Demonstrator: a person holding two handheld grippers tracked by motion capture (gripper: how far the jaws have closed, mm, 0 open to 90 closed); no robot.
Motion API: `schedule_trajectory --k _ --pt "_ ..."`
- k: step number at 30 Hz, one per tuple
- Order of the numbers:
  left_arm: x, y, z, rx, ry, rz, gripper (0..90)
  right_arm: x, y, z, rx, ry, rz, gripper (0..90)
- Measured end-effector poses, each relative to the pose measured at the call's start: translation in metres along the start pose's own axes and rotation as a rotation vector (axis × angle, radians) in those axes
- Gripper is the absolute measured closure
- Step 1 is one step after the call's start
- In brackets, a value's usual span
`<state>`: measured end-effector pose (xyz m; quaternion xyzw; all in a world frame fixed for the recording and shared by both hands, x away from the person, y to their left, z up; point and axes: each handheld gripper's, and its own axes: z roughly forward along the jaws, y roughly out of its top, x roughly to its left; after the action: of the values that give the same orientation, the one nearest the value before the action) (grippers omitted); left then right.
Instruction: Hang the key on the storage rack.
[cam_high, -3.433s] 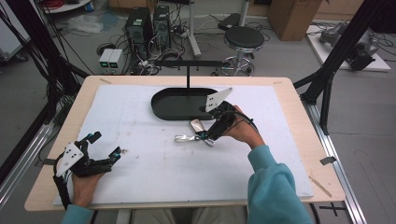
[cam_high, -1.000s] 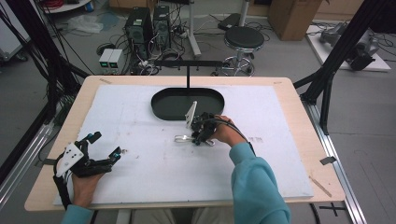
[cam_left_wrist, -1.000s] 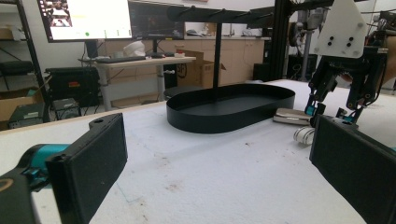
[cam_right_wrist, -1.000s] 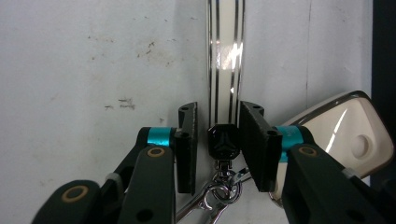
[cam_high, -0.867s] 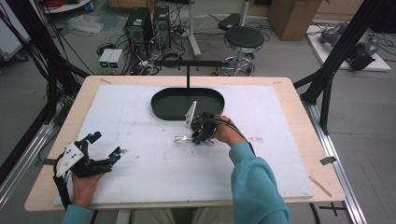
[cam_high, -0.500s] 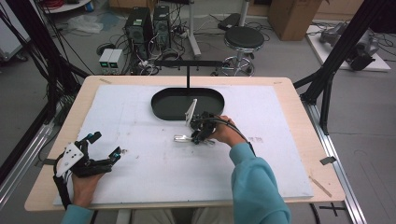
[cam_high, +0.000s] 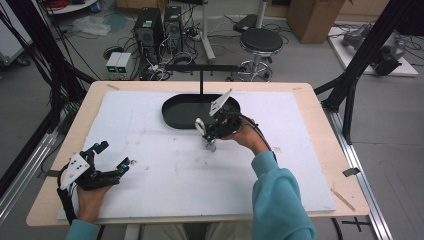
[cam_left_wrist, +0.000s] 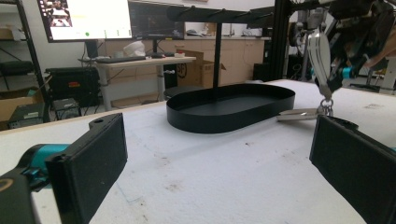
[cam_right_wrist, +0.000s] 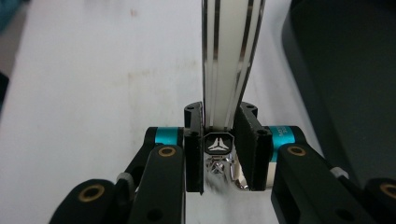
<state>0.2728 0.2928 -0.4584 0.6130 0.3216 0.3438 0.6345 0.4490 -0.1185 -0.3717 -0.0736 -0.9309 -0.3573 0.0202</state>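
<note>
At the left of the high view the left gripper (cam_high: 112, 156) rests low over the white mat (cam_high: 165, 175) near the table's near-left corner, its jaws spread wide with nothing between them. In the left gripper view those two black pads frame bare mat, and well beyond them stands the black oval tray (cam_left_wrist: 233, 106), with a slim upright post rising behind it. Farther right in that view, beyond the right-hand pad, the metal keychain tool (cam_left_wrist: 319, 51) hangs upright from the other gripper, and a flat silver blade of it trails from a ring down onto the mat just beside the tray's end. In the high view the right gripper (cam_high: 212, 131) sits just in front of the tray's near rim, raised a little off the mat, with the shiny piece dangling below its tips. In the right gripper view its jaws are clamped on the keychain tool (cam_right_wrist: 229, 60): the pale, chrome-edged body stands straight up from between the two pads, which press on its lower end from both sides.
</note>
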Motion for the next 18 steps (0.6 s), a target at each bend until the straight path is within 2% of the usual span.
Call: schedule_trajectory --k 2,5,10,14,15,17,18 --pt "0.0 0.0 0.0 0.0 -0.001 -0.001 4.5 -0.002 -0.001 -0.011 -0.075 -0.019 0.024 74.8" --pt "0.0 0.0 0.0 0.0 -0.001 0.0 4.5 -0.003 -0.001 -0.019 -0.142 -0.035 0.043 74.7" --pt "0.0 0.0 0.0 0.0 -0.001 0.0 4.5 -0.004 -0.003 -0.031 -0.208 -0.059 0.06 74.7" --pt "0.0 0.0 0.0 0.0 0.0 -0.002 4.5 -0.006 -0.006 -0.041 -0.263 -0.1 0.081 74.7" --pt "0.0 0.0 0.0 0.0 0.0 -0.002 4.5 -0.006 -0.006 -0.041 -0.263 -0.1 0.081 74.7" --pt "0.0 0.0 0.0 0.0 0.001 -0.002 4.5 -0.009 -0.009 -0.048 -0.305 -0.126 0.103 74.7" --pt "0.0 0.0 0.0 0.0 0.0 -0.002 4.5 -0.01 -0.01 -0.05 -0.324 -0.123 0.112 74.7"
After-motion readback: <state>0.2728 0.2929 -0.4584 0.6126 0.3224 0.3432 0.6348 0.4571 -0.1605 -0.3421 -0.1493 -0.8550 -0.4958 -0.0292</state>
